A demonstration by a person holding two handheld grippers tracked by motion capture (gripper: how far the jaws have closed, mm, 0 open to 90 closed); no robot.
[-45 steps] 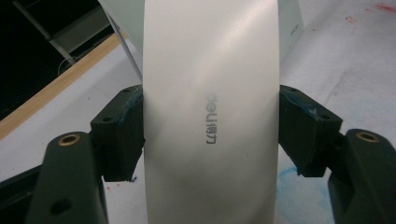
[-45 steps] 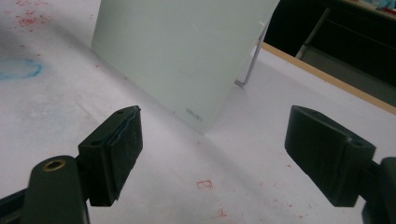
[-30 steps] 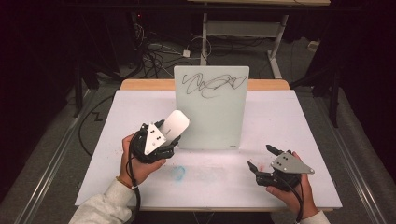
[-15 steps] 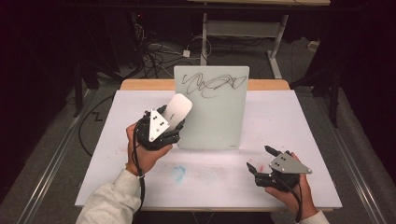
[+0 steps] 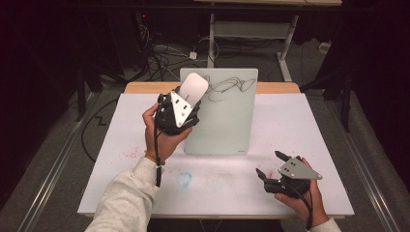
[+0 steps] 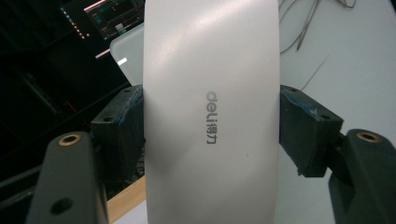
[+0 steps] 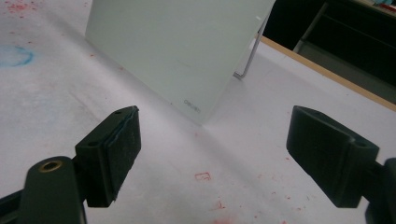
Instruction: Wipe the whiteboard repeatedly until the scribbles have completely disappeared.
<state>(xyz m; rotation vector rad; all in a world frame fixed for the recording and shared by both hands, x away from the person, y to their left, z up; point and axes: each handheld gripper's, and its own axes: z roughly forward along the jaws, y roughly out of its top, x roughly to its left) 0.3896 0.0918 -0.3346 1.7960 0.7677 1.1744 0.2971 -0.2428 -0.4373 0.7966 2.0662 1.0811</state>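
Wiping is judged about to begin: the eraser (image 5: 193,88) is pinched by the left gripper (image 5: 180,110) at the board's (image 5: 227,121) scribbled top left corner. Pressing and sweeping across the scribble (image 5: 225,87) are called for. The right gripper (image 5: 273,164) is held spread, low on the table (image 5: 309,125).

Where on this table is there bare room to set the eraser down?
Free: table right of the board, and the near-left patch by the blue mark. Crowded: near right, where the right tool rests.

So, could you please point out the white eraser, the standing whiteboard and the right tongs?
white eraser (image 6: 210,112): left gripper view, its printed face.
standing whiteboard (image 5: 227,121): high view, bare lower face.
right tongs (image 7: 212,161): right gripper view, gap between open jaws.
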